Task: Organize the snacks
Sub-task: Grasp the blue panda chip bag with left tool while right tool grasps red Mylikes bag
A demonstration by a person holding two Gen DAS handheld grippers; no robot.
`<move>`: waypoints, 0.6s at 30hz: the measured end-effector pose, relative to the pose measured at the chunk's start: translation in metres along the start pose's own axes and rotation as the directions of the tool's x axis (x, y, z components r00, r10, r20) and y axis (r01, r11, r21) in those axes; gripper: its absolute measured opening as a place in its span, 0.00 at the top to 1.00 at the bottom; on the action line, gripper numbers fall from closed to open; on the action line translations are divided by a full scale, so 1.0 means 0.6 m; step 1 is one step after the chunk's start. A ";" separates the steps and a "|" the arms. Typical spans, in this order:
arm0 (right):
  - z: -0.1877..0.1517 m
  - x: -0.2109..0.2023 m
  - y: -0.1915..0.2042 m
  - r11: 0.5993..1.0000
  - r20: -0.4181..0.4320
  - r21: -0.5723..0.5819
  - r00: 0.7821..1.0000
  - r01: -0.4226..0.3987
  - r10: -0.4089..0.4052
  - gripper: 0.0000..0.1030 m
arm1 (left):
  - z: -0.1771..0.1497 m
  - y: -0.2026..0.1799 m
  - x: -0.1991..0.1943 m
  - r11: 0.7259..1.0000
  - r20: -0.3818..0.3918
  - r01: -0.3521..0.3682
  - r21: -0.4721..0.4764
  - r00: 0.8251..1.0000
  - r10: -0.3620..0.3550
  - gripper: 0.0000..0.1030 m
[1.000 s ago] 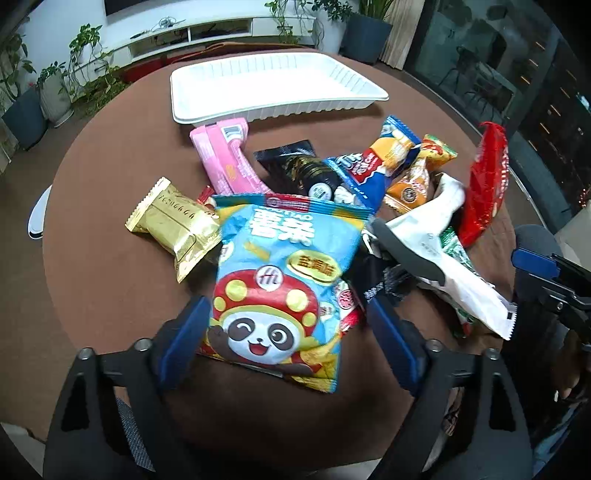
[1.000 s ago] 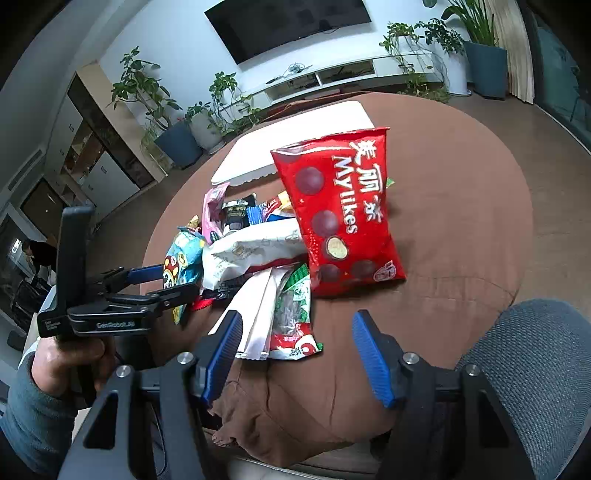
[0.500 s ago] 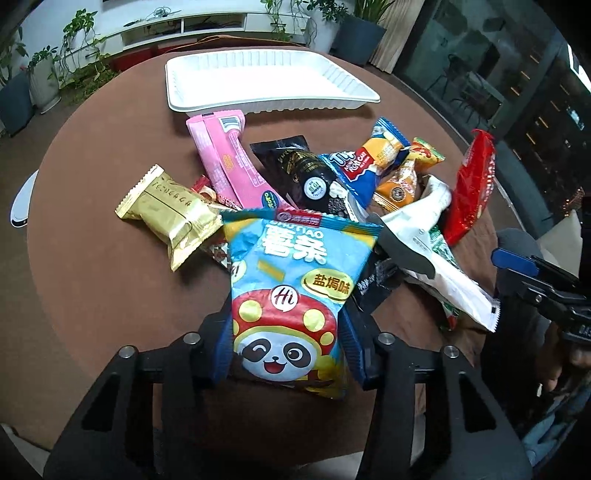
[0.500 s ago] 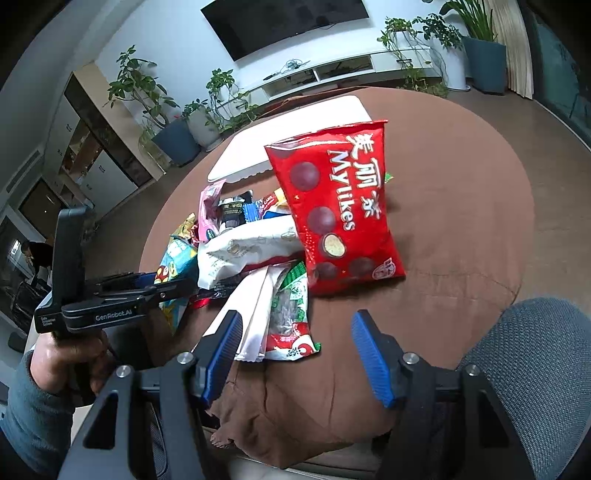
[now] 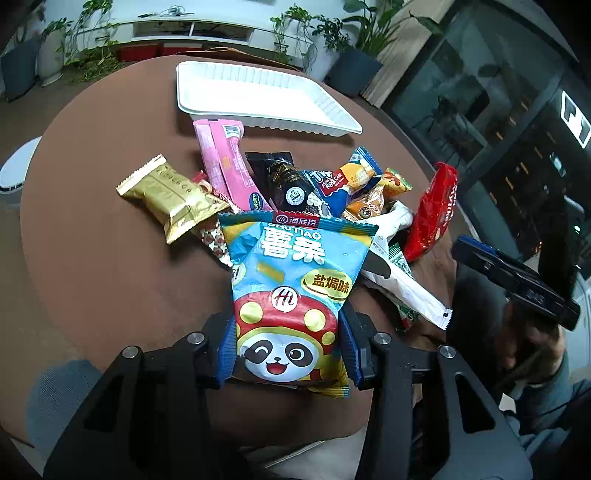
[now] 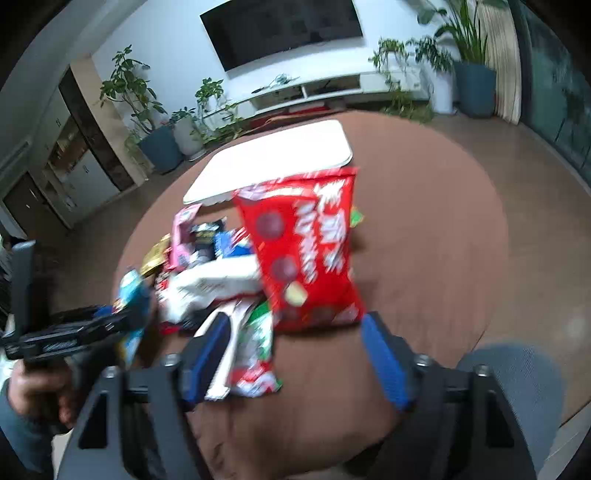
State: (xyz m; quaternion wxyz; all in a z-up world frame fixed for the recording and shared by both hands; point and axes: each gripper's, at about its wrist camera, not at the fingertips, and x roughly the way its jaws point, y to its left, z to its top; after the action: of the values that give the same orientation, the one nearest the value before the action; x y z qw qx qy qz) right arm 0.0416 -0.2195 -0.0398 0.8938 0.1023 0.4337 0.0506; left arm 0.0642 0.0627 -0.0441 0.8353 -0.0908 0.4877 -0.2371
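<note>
A: What does the left hand-held gripper (image 5: 288, 350) hold?
B: It is clamped on the blue panda snack bag (image 5: 295, 295), near the front of the brown surface (image 5: 92, 258).
A: And the right hand-held gripper (image 6: 295, 354)?
B: Its jaws are opening just before the red bag (image 6: 306, 251), not touching it.

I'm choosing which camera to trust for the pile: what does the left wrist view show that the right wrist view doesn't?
Only the left wrist view: the left gripper with its fingers pressed on the blue panda chip bag, sharp.

Only the right wrist view: the right gripper, fingers opening with nothing pinched, and the wall TV; it is blurred.

Both: the white tray, red Mylikes bag, gold packet and brown table.
</note>
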 end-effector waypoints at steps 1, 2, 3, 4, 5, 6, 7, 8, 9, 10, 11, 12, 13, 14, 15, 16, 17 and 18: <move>0.006 0.006 -0.001 1.000 0.000 -0.008 1.000 0.009 -0.009 0.22 | -0.001 0.002 0.000 1.000 0.004 0.006 -0.008 1.000 -0.006 0.58; 0.011 0.012 0.000 1.000 -0.001 -0.014 1.000 0.018 -0.018 0.22 | -0.003 0.003 -0.001 1.000 0.011 0.014 -0.019 1.000 -0.013 0.58; 0.017 0.019 0.000 0.999 -0.001 -0.022 1.000 0.030 -0.030 0.22 | -0.004 0.004 -0.001 0.999 0.014 0.019 -0.025 1.000 -0.019 0.58; 0.021 0.025 0.000 0.999 0.003 -0.028 0.999 0.037 -0.037 0.22 | -0.005 0.004 -0.001 0.999 0.017 0.024 -0.032 1.000 -0.024 0.58; 0.027 0.035 0.000 0.998 0.000 -0.036 0.999 0.047 -0.047 0.22 | -0.006 0.005 -0.001 0.999 0.020 0.028 -0.037 0.999 -0.027 0.58; 0.029 0.042 0.000 0.998 -0.012 -0.034 0.999 0.046 -0.046 0.22 | -0.006 0.006 -0.002 0.998 0.023 0.033 -0.045 0.999 -0.032 0.58; 0.032 0.051 -0.003 0.999 -0.025 -0.023 0.999 0.033 -0.034 0.22 | -0.005 0.008 -0.001 0.998 0.024 0.036 -0.049 0.999 -0.034 0.58; 0.030 0.056 -0.003 1.000 -0.032 -0.013 0.999 0.023 -0.024 0.22 | -0.004 0.009 0.000 0.998 0.025 0.037 -0.053 0.999 -0.036 0.58; 0.029 0.062 -0.004 1.000 -0.041 -0.006 0.999 0.019 -0.020 0.22 | -0.006 0.011 0.000 0.998 0.028 0.039 -0.057 0.999 -0.037 0.58; 0.027 0.066 -0.002 1.000 -0.047 -0.009 0.999 0.022 -0.023 0.22 | -0.007 0.012 -0.001 0.997 0.030 0.042 -0.060 0.999 -0.040 0.58; 0.028 0.070 -0.001 1.000 -0.048 -0.018 0.999 0.025 -0.026 0.27 | -0.006 0.012 -0.001 0.997 0.031 0.043 -0.061 0.999 -0.041 0.58; 0.024 0.072 0.001 0.999 -0.052 -0.027 0.998 0.028 -0.029 0.32 | -0.005 0.012 0.000 0.997 0.031 0.045 -0.062 0.999 -0.043 0.58; 0.022 0.076 0.001 0.999 -0.058 -0.034 0.998 0.028 -0.030 0.35 | -0.005 0.012 0.000 0.997 0.030 0.043 -0.060 0.999 -0.042 0.58; 0.019 0.078 0.002 0.999 -0.062 -0.037 0.998 0.028 -0.030 0.38 | -0.005 0.012 0.000 0.997 0.030 0.043 -0.060 0.999 -0.041 0.58; 0.018 0.078 0.002 0.999 -0.058 -0.038 0.998 0.027 -0.030 0.40 | -0.005 0.012 0.000 0.997 0.030 0.043 -0.060 0.999 -0.042 0.58; 0.018 0.077 0.001 0.999 -0.055 -0.038 0.998 0.023 -0.026 0.41 | -0.005 0.013 -0.001 0.997 0.031 0.045 -0.062 0.999 -0.043 0.58; 0.019 0.076 0.000 0.999 -0.053 -0.038 0.998 0.020 -0.022 0.46 | -0.007 0.013 -0.001 0.997 0.031 0.045 -0.062 0.999 -0.043 0.58; 0.018 0.075 -0.001 0.999 -0.050 -0.037 0.999 0.015 -0.016 0.51 | -0.007 0.014 -0.001 0.997 0.032 0.045 -0.063 0.999 -0.043 0.58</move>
State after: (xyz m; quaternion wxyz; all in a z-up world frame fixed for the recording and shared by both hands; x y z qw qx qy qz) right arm 0.0777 -0.2134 -0.0677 0.8846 0.0813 0.4560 0.0541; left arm 0.0627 0.0708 -0.0491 0.8339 -0.1317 0.4801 -0.2382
